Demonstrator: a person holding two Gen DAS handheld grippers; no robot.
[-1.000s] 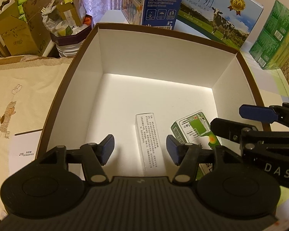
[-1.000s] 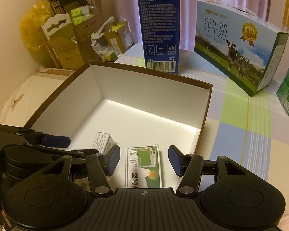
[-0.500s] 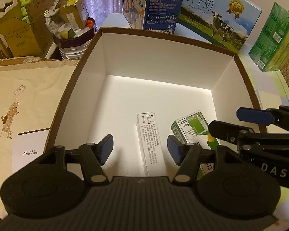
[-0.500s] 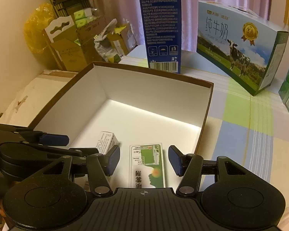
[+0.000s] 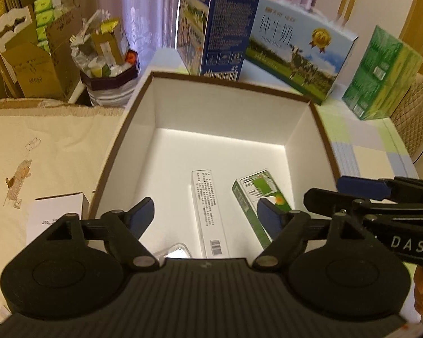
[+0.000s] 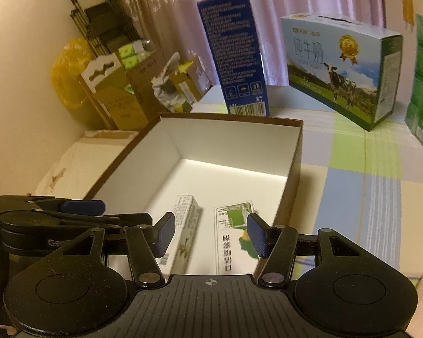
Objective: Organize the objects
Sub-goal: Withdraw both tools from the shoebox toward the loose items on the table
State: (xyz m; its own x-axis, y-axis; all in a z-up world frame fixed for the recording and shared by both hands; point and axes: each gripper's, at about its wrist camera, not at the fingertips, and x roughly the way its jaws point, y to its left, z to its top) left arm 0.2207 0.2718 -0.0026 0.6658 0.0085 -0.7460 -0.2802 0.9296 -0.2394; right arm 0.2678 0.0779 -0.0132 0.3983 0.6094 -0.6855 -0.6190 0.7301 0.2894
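Open box (image 5: 304, 129): white carton (image 5: 208, 211), green carton (image 5: 253, 197) placed inside. Both grippers (image 5: 206, 211) (image 6: 208, 231) empty, fingers spread. Next: fetch small white box (image 5: 56, 211), 9 o'clock outside.

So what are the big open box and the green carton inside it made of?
Open box: seemingly rigid paperboard, matte white inside, brown edges, sharply folded corners. Green carton: likely thin printed card; its glossiness is hard to judge here.

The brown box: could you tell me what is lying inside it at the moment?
The brown box holds a white carton, a green carton and a shiny item mostly hidden behind the left gripper.
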